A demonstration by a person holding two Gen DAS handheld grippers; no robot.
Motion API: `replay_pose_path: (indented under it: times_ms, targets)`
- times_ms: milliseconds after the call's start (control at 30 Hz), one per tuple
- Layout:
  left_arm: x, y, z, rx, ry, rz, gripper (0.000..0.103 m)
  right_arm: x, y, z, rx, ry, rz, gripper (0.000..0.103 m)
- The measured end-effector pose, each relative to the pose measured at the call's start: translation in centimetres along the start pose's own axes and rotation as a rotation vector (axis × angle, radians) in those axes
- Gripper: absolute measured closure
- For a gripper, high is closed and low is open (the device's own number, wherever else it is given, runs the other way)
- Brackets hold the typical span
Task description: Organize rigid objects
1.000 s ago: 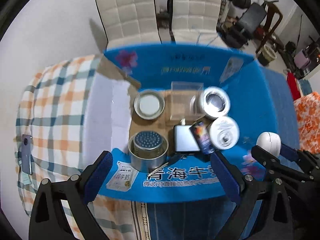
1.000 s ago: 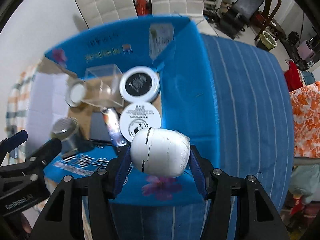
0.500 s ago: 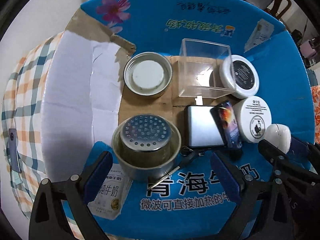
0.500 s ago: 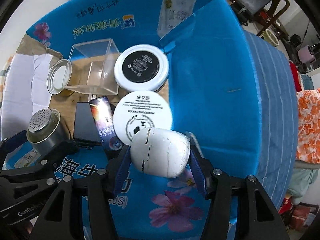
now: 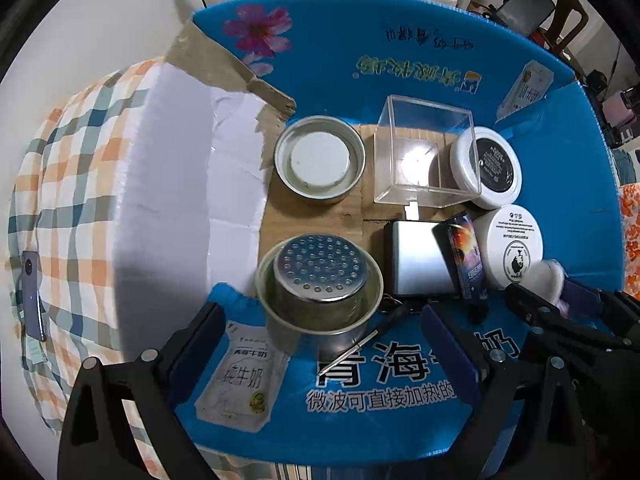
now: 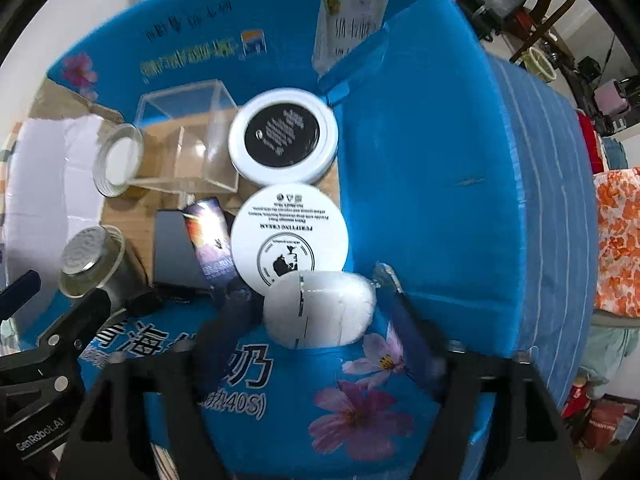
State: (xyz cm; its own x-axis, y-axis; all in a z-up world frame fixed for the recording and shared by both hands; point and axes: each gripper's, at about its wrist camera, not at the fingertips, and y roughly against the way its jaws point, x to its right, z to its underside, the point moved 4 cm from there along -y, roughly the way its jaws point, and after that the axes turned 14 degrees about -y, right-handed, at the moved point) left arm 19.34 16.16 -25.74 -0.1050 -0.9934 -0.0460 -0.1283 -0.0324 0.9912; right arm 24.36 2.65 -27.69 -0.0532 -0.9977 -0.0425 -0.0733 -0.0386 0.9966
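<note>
The white egg-shaped case (image 6: pixel 320 312), smooth plastic with a thin seam, is sitting between the two tongs of the right gripper (image 6: pixel 316 320). This picture is blurred and the tongs seem a little apart from its sides, so I cannot tell if they are holding it. It is hanging over the near right corner of the blue cardboard box (image 6: pixel 432 184), touching the round white jar (image 6: pixel 289 238) whose lid is reading "PURIFYING CREAM". Behind this one is lying a second white jar with a black label (image 6: pixel 283 136). Beside them are standing a clear plastic cube (image 5: pixel 424 156), a flat silver case (image 5: pixel 416 260) and two metal tins (image 5: pixel 318 280); the nearer one is having a perforated lid. The left gripper (image 5: pixel 320 344) is hovering wide open, holding nothing, above the box flap. The neighbouring gripper is carrying the words "GenRobot.AI".
</note>
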Motion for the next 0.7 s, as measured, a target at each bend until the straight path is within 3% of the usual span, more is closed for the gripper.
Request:
replay_pose_path:
  times_ms: [133,267,700]
  targets:
    - [-0.2,1.9,0.1,0.022,-0.007,-0.011,0.003,0.0,2.7,0.2,0.033,0.000,-0.029,0.018]
    - [-0.6,4.7,0.0,0.054,-0.001,-0.020,0.003,0.3,6.5,0.6,0.084,-0.002,-0.066,0.010]
    - [-0.8,18.4,1.5,0.243,0.044,-0.071,0.003,2.8,23.9,5.0,0.287,0.015,-0.190,0.005]
